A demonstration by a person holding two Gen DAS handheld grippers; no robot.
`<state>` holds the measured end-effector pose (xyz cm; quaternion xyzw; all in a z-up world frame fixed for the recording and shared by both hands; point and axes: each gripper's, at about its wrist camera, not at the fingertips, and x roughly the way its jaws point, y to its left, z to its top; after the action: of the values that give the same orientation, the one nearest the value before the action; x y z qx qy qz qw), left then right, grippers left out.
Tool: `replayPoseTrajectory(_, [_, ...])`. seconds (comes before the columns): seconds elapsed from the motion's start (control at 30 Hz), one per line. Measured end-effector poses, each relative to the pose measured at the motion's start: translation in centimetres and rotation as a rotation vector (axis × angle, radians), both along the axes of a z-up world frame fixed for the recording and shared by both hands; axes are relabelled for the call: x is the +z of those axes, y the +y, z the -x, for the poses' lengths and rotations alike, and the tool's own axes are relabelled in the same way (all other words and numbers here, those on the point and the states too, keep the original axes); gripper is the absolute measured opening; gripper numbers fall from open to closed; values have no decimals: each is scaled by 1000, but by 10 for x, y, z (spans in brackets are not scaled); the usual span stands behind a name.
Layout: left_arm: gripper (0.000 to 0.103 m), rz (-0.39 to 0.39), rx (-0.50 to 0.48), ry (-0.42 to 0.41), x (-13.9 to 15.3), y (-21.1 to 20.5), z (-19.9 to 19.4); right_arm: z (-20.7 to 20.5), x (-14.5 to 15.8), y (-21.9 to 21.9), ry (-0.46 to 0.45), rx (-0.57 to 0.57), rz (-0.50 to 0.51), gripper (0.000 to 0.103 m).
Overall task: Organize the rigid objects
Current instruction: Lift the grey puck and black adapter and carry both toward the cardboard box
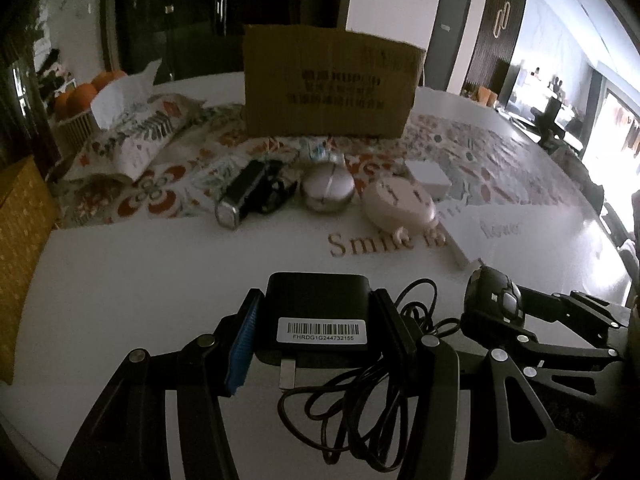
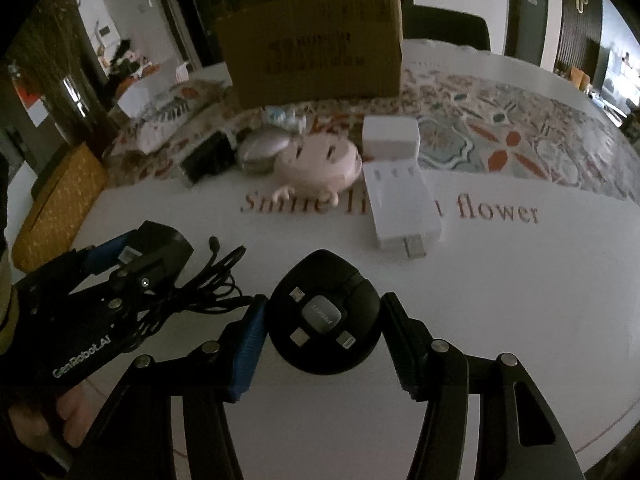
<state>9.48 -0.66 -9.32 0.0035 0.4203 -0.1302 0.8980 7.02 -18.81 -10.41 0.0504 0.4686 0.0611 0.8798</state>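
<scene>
Left tongs (image 1: 320, 320) pinching black adapter (image 1: 318, 308) | right tongs (image 2: 324, 326) spread, round charger (image 2: 324, 316) between

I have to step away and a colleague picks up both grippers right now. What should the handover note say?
Left gripper: shut on the black adapter, its cable trailing on the table.
Right gripper: fingers straddle the round black device; grip not clear.
Waiting further back: pink case, white charger, white box, silver case, black item.
Cardboard box stands at the rear, its inside hidden.
Done: nothing visibly sorted. Left: presumably everything.
</scene>
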Motion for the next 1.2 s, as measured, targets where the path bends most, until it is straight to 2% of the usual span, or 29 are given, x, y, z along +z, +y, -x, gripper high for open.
replayPoseTrajectory(0.47, [54,25,31,-123,44,-1,-26,-28,47,-4,-184,-22,-24,57])
replayPoseTrajectory(1.2, [54,37,56,-289,110,-3,-71,-74,117,-7,-399,-12,-25,57])
